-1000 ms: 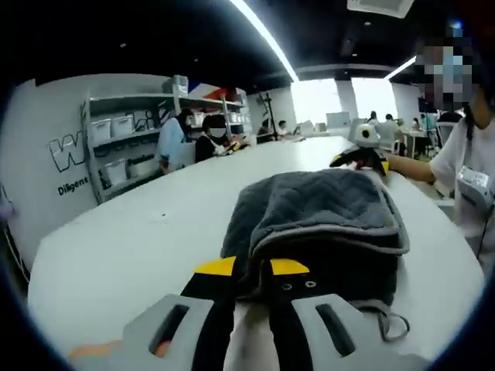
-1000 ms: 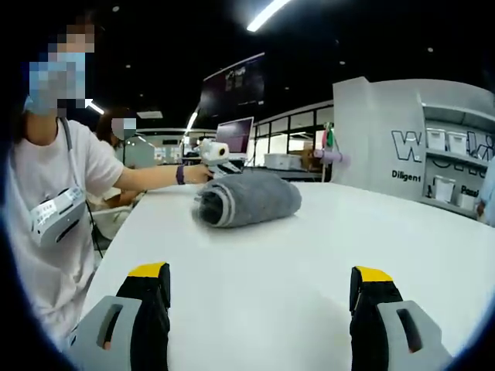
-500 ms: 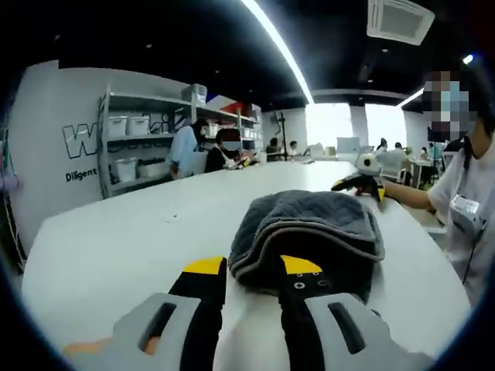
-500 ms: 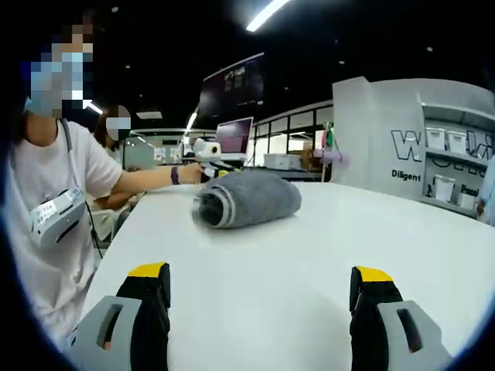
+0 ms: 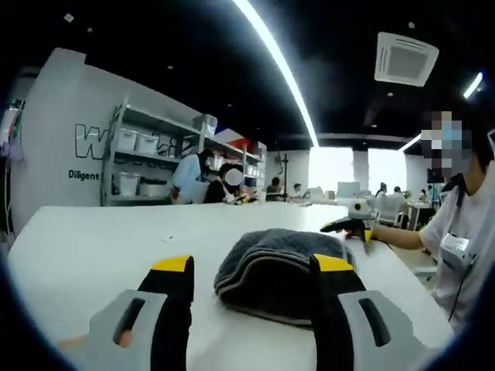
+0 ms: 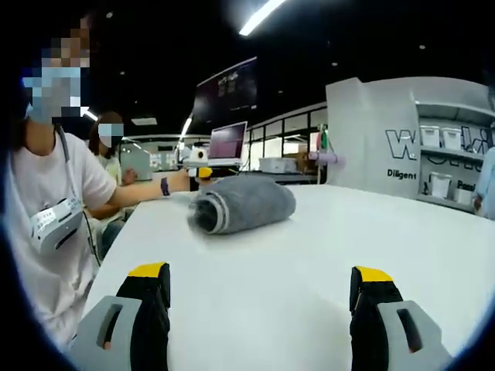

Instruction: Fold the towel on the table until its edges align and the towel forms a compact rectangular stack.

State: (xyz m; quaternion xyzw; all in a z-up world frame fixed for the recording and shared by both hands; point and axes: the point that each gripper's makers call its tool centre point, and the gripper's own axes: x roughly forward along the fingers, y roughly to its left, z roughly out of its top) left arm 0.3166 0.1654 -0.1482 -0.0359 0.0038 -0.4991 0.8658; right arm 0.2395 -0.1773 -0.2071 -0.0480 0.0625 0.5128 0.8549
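Observation:
The grey towel [image 5: 267, 267] lies folded in a thick, rounded stack on the white table [image 5: 85, 236]. My left gripper [image 5: 252, 264] is open, its yellow-tipped jaws standing either side of the towel's near edge and holding nothing. From the right gripper view the towel [image 6: 244, 205] lies further off, rolled fold facing me. My right gripper [image 6: 260, 272] is open and empty above bare table [image 6: 325, 247]. A person's arm holds the right gripper [image 5: 349, 226] just past the towel. The left gripper [image 6: 199, 171] shows behind the towel.
The person [image 6: 50, 201] holding the grippers stands at the table's side. Shelves with white bins [image 5: 139, 143] line the wall, and seated people [image 5: 224, 182] are at the table's far end. A laptop [image 6: 228, 144] stands beyond the towel.
My left gripper's jaws, close together on the towel's edge before, have spread wide and let it go; that view has dropped lower. The right gripper stays open and still.

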